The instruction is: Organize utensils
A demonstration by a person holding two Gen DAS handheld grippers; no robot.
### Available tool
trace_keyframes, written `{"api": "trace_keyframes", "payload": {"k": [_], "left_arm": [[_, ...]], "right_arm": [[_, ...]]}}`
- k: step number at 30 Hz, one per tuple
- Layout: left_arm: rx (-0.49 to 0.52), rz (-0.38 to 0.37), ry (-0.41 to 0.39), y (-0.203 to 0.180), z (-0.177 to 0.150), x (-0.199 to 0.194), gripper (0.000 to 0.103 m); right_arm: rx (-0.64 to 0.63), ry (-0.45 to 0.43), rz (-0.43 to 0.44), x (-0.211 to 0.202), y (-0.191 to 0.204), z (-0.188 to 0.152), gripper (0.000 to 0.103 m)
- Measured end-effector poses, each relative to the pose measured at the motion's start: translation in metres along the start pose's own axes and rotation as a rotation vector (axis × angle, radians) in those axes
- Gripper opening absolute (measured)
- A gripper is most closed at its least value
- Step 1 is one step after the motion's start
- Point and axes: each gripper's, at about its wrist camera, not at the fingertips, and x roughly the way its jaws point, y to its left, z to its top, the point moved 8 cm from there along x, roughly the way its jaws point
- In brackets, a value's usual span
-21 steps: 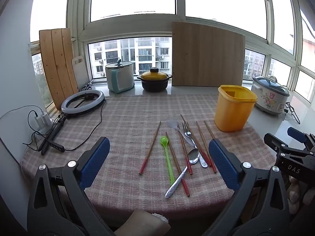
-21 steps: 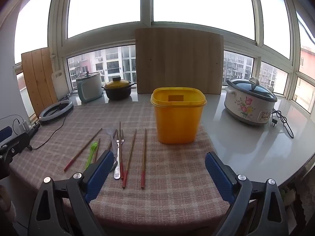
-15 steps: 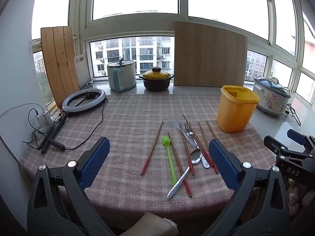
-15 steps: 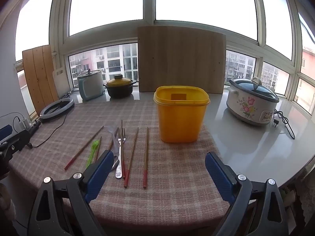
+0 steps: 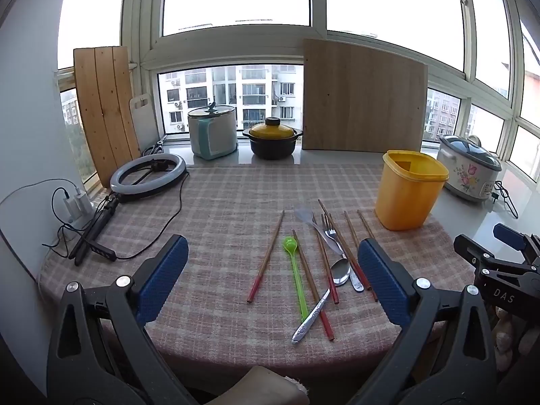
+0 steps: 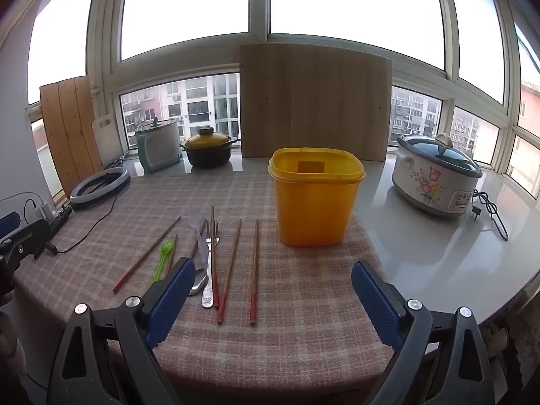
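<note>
Both claws gape wide and hold nothing. The utensils lie loose on the counter (image 5: 216,202), their long axes running roughly away from the claws, red chopstick tips and spoon handles nearest. From the left claw (image 5: 272,281) the green spoon (image 5: 297,273) and metal spoon (image 5: 320,298) lie straight ahead between its fingers. From the right claw (image 6: 272,298) the two rightmost chopsticks (image 6: 254,270) are just ahead-left, and the yellow bin (image 6: 315,199) stands dead ahead beyond, so the right looks better placed to carry to it.
</note>
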Motion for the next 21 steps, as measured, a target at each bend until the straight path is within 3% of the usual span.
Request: {"api": "trace_keyframes", "payload": {"k": [21], "left_arm": [[0.004,0.001,-0.005,0.0022,0.0079,-0.0004,0.102]], "right_arm": [[0.003,-0.006,0.006,0.0044,0.0014,0.0071,0.095]]}}
